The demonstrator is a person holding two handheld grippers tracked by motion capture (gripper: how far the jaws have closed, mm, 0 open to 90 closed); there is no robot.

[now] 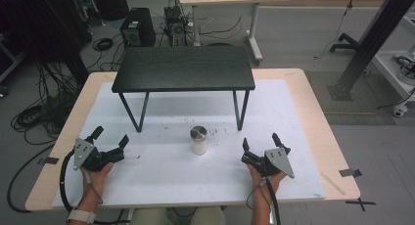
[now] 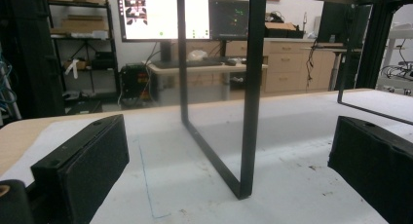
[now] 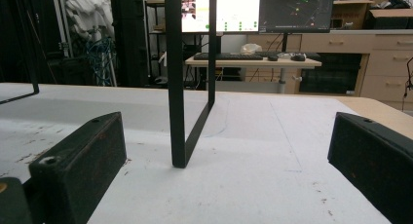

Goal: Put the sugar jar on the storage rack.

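Resting on the white sheet [image 1: 161, 181] near the person's edge of the table, the left gripper [image 1: 110, 138] and the right gripper [image 1: 259, 143] both lie with jaws spread wide and nothing between them. The person's forearms are cut off by the bottom of the high view, and the cables trailing from the grippers run out of it there too.

Between the two grippers, a little farther out, stands a small jar [image 1: 198, 140], well apart from both. Its body is white and its lid is grey metal; the lid is on, so whatever is inside cannot be seen.

In the left gripper view the two black jaws frame one black leg [image 2: 249, 102] of the small stand, with bare sheet between them. The right gripper view shows another leg [image 3: 176, 83] the same way.

Beyond the jar, the black stand [image 1: 185, 68] spans the sheet, its dark top hiding part of the surface under it. The tops of its legs are cut off in both gripper views.

Farther back, a desk [image 3: 253, 62] with a keyboard and lit screens sits in a dim, cluttered room, details hard to make out.
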